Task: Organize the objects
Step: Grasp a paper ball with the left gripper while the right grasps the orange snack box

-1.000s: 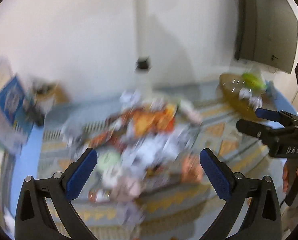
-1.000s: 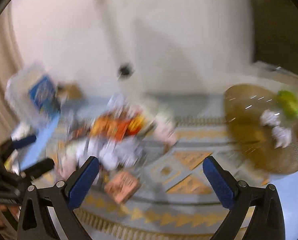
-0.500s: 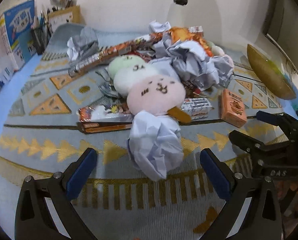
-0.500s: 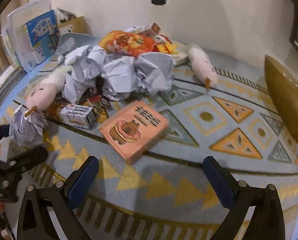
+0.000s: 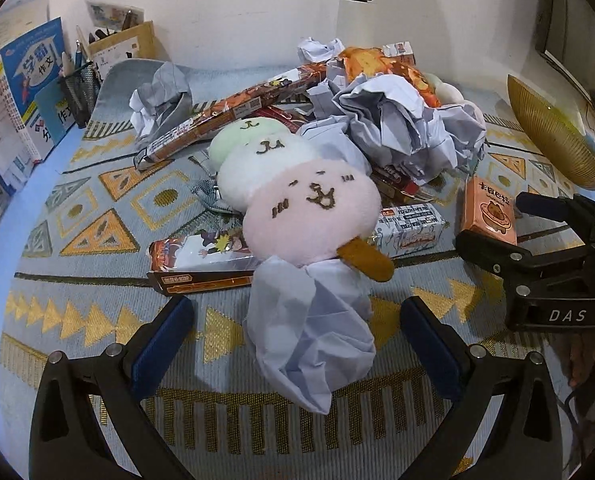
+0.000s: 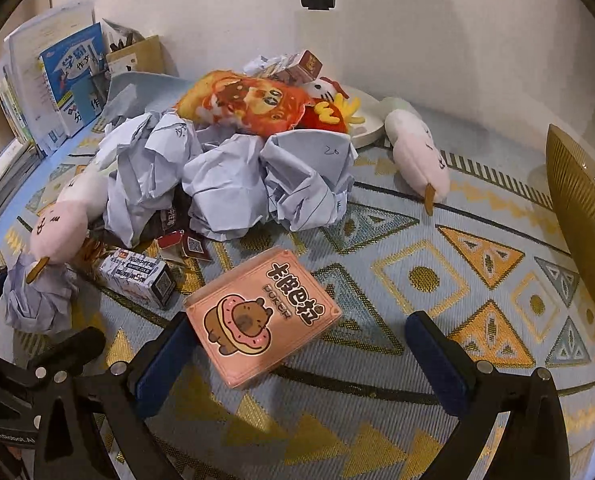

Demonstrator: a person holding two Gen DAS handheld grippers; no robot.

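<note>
Both grippers sit low over the near edge of the rug (image 6: 417, 280), each lined up on its own target, neither holding anything yet. Looks like the approach step, just ahead of the first pick.

Left gripper (image 5: 297, 344): tongs wide apart, a paper ball (image 5: 309, 328) lying between them, not touching either pad. The ball butts against the stick end of the dango plush (image 5: 309, 208), which lies on a flat box (image 5: 201, 264) w/ cartoon print.

Right gripper (image 6: 301, 356): tongs also wide apart. The pink box (image 6: 261, 316) w/ the capybara sits between them, closer to the left pad, maybe touching it; can't tell for sure. It lies flat on the rug, turned at an angle to the tongs.

Rest of the heap sits mid-rug toward the wall: more crumpled paper (image 6: 233, 184), an orange plush (image 6: 249, 100), a small white carton (image 6: 137, 280) just left of the pink box, a second dango plush (image 6: 417, 160) off toward the rug's right side. Gold bowl (image 6: 577, 216) at the right edge, probably where stuff goes, though that's my guess.

Next, I'd say: left closes on the ball, which is soft, so it'll squash and needs a firm squeeze. Right should square up to the box first, since a skewed grip on a flat box may slip. Lift the ball clear w/o dragging the plush.
</note>
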